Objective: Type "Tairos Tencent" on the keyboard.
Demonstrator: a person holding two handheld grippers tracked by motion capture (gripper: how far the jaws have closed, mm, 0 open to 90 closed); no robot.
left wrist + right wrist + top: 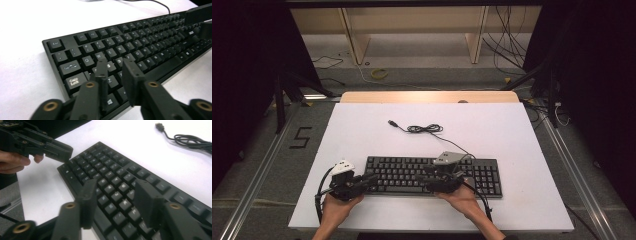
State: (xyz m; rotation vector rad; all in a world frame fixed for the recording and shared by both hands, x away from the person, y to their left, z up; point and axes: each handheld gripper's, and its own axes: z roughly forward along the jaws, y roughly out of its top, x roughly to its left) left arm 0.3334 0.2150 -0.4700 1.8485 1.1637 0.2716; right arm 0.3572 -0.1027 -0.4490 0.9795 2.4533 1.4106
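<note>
Just matte black ridged keyboard point(434, 176)

Cut off and blurred around the keyboard point(140, 47)

Right end lost past the frame edge in the left gripper view; far key legends too blurred to read; cable point(190, 141) clipped at the right gripper view's border.

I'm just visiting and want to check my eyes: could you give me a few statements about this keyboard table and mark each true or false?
1. A black keyboard lies on the white table. True.
2. The keyboard's USB plug is plugged into a computer. False: it lies loose on the table.
3. The left gripper hovers over the keyboard's left end. True.
4. The right gripper holds a mouse. False: nothing sits between its jaws.
5. The cable is partly coiled. True.
</note>
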